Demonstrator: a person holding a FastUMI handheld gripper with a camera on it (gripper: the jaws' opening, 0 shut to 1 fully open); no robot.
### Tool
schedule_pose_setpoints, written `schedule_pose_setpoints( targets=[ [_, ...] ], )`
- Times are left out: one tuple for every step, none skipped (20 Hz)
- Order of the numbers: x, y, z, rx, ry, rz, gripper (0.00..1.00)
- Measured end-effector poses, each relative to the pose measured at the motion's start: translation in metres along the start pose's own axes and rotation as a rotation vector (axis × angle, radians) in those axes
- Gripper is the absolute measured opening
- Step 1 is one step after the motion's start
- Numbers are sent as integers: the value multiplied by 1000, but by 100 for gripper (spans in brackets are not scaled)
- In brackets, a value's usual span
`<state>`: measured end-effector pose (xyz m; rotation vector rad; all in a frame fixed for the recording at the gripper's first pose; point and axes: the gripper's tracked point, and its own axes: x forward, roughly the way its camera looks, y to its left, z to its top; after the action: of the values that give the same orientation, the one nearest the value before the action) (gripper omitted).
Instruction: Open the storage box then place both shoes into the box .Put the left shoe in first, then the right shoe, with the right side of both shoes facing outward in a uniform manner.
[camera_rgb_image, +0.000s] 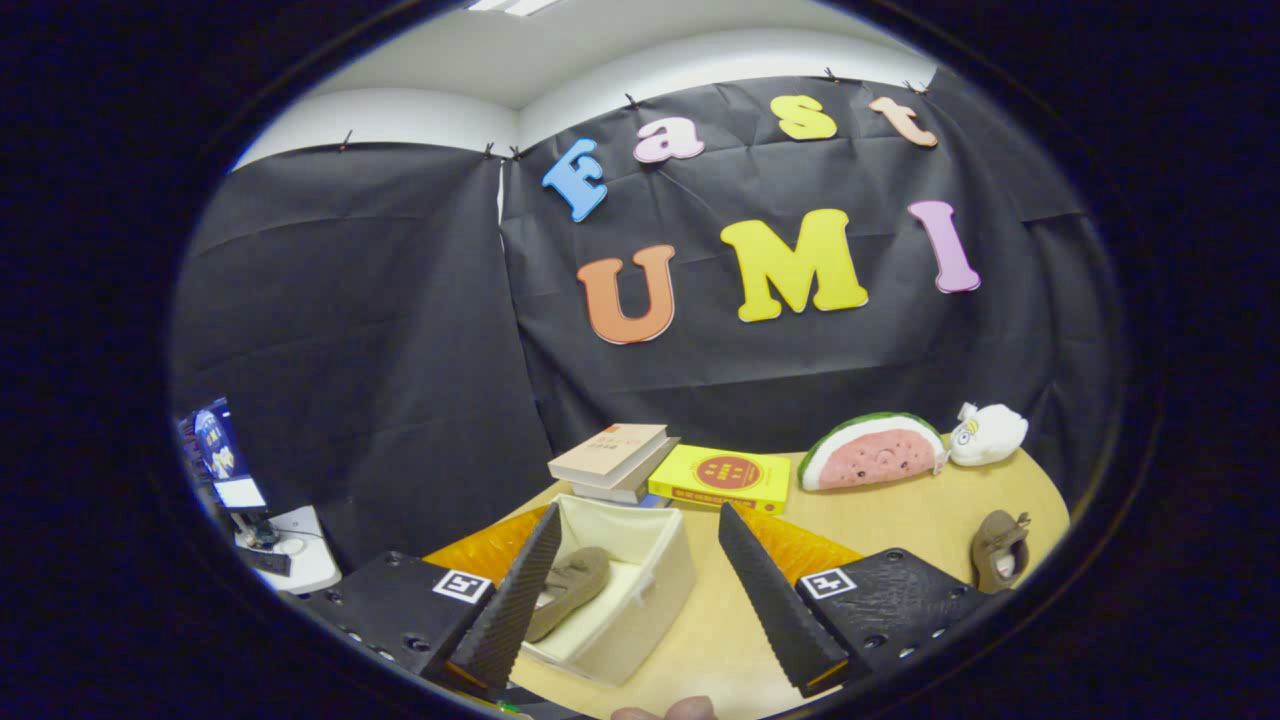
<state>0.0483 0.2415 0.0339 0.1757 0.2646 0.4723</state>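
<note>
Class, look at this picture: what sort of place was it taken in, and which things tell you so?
Probably a staged recording booth, not a home: black cloth wall pinned up behind a light wooden table set with props, a watermelon-slice plush, stacked books and a beige fabric storage box. The open claw hovers there.

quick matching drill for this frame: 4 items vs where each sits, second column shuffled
Items:
1. shoe one
2. shoe two
3. watermelon plush
4. yellow book

Places:
A. on the table, beyond the claw's right finger
B. inside the open box
C. flat on the table, beside the book stack
D. by the back wall, next to the white plush

Pairs: 1-B, 2-A, 3-D, 4-C

The claw is open, holding nothing.
</note>
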Motion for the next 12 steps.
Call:
schedule_pose_setpoints(
  targets=[
    [-9,-20,4,-16,-11,-15,96],
    [-17,-40,8,-29,-27,-38,96],
    [-27,-60,9,-38,-39,-58,96],
    [-37,-78,10,-49,-46,-74,96],
    [-47,-98,9,-63,-43,-93,96],
    [-57,-117,11,-82,-47,-110,96],
    [-66,-139,13,-97,-47,-131,96],
    [-76,-162,15,-97,-44,-150,96],
    [-83,-189,15,-90,-38,-177,96],
    [-92,-218,15,-77,-33,-214,96],
    [-98,-252,13,-67,-27,-259,96],
    [-105,-283,10,-59,-19,-299,97]
  ],
)
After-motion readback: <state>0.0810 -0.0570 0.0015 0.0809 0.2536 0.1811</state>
